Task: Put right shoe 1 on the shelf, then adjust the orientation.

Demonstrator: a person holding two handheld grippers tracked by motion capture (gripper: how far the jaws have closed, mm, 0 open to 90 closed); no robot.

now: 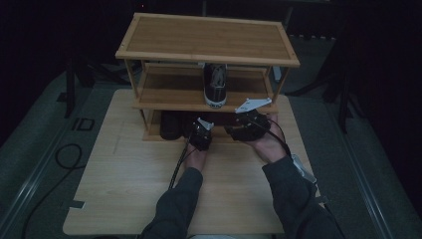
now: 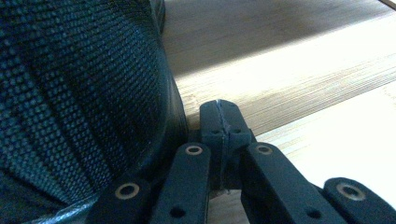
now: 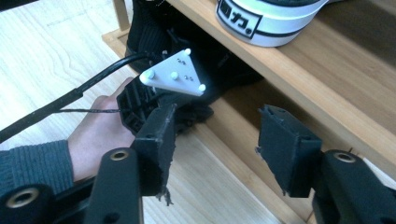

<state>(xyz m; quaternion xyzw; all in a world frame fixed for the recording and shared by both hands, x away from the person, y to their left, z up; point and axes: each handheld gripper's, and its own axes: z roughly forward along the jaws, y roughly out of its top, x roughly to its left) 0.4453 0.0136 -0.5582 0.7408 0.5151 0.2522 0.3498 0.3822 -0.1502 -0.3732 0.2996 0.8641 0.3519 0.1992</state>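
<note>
A three-tier wooden shoe rack [image 1: 206, 37] stands at the far side of the table. A black-and-white sneaker [image 1: 216, 84] sits on its middle shelf, and its white toe [image 3: 266, 18] juts over the shelf edge. Black shoes [image 1: 171, 124] lie on the bottom shelf. My left gripper [image 1: 201, 135] is at the front of that shelf, shut with nothing between its jaws [image 2: 220, 121], right beside a black mesh shoe [image 2: 79, 93]. My right gripper [image 1: 236, 130] is to its right, open and empty [image 3: 219, 126], and faces the left gripper [image 3: 173, 74] and the hand holding it.
The light wooden table [image 1: 139, 199] spreads out in front of the rack. The top shelf is bare. Cables [image 1: 64, 154] lie on the dark floor at the left, and dark stands [image 1: 343, 94] rise at both sides of the rack.
</note>
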